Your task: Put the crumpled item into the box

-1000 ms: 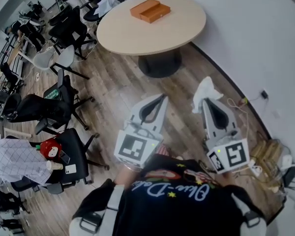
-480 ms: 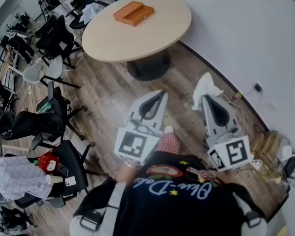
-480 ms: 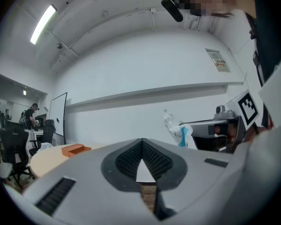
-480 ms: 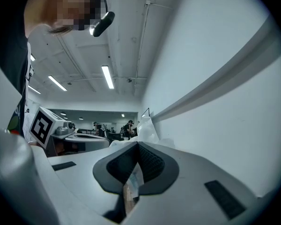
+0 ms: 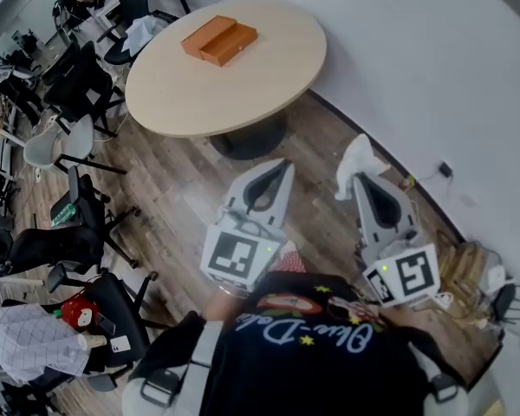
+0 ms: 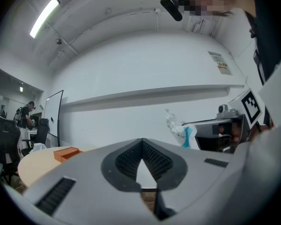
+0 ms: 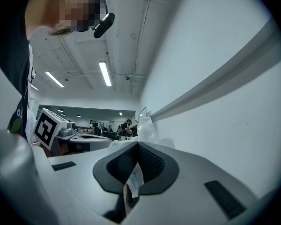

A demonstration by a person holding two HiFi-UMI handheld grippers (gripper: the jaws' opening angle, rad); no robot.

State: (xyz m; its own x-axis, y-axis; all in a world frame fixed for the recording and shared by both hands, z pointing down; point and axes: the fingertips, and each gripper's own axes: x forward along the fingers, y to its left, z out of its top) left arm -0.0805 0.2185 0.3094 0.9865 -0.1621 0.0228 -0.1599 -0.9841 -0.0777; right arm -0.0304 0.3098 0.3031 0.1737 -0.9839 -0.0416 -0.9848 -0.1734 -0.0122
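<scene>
The right gripper (image 5: 359, 178) is squeezed shut on the crumpled item (image 5: 356, 158), a white, scrunched-up thing that sticks out past its tips. In the right gripper view, a bit of the white stuff shows pinched between the jaws of the right gripper (image 7: 137, 144), and the rest puffs up above them (image 7: 145, 127). The left gripper (image 5: 285, 164) is closed too, with its tips touching and nothing between them (image 6: 141, 140). Both grippers are held up over the wood floor (image 5: 180, 185), near the white wall (image 5: 433, 68). The orange box (image 5: 218, 40) sits on the round table (image 5: 243, 89), well apart from the crumpled item. Black chairs (image 5: 74, 232) stand off to the left.
</scene>
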